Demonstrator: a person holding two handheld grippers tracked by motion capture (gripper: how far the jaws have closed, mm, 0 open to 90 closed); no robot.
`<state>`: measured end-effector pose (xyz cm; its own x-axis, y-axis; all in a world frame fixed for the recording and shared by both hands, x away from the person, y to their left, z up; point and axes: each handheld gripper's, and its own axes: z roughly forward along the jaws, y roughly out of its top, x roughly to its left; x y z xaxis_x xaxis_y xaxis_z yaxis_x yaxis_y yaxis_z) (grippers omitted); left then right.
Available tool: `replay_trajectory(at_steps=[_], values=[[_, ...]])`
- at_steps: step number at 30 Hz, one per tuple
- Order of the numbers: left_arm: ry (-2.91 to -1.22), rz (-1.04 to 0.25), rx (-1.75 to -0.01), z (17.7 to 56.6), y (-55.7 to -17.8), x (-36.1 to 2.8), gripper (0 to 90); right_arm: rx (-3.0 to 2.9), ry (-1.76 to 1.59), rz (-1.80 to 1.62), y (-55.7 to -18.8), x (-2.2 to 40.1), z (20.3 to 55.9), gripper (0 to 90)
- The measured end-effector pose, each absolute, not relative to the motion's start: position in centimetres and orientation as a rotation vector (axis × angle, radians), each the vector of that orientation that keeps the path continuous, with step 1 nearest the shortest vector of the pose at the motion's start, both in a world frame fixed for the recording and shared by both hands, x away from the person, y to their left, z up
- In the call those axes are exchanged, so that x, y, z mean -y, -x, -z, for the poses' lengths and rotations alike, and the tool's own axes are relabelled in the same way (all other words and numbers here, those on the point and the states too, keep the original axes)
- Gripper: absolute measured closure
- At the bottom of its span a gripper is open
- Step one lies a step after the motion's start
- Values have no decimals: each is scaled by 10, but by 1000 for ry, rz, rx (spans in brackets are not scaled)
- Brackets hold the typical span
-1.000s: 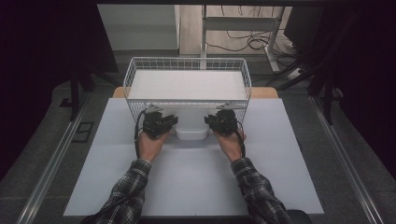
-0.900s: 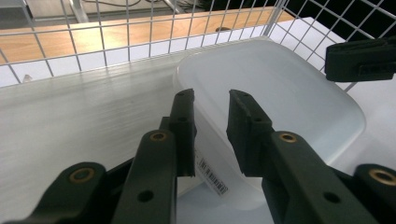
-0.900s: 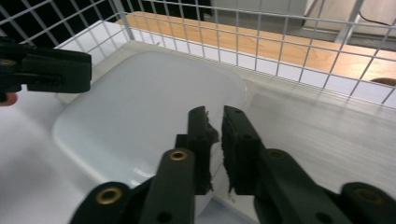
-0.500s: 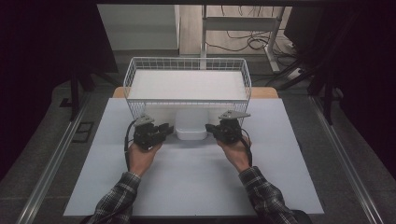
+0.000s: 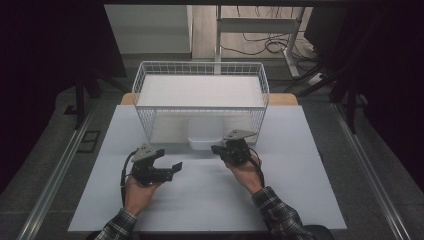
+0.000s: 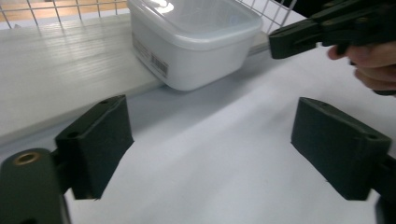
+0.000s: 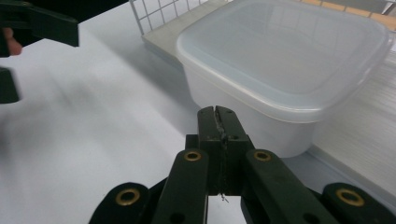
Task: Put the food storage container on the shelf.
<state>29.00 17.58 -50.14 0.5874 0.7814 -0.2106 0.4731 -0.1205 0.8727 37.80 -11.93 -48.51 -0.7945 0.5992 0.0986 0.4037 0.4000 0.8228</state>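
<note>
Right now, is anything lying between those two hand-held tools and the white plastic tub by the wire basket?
Nothing visible does. Only bare white table sheet lies between the tub and the open left tool; the shut right tool sits just beside the tub.

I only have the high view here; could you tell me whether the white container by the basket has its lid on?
Observer: Yes, the right gripper view shows a translucent lid seated on the container.
Operator: Is the right gripper holding anything?
Observer: No, the right gripper has its jaws shut together on nothing.
Operator: And the left?
Observer: The left gripper has just been opening its jaws; they stand wide apart, nothing between.
</note>
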Motion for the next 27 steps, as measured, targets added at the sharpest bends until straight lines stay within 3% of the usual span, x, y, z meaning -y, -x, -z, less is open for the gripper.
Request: replay_trajectory(at_steps=[14, 27], values=[[-1853, -459, -990, 515, -247, -174, 47, -2470, -869, -1329, -381, 105, 493, 891], [-1888, -451, -978, 522, -236, -176, 41, -2470, -903, -1313, -394, 99, 498, 891]])
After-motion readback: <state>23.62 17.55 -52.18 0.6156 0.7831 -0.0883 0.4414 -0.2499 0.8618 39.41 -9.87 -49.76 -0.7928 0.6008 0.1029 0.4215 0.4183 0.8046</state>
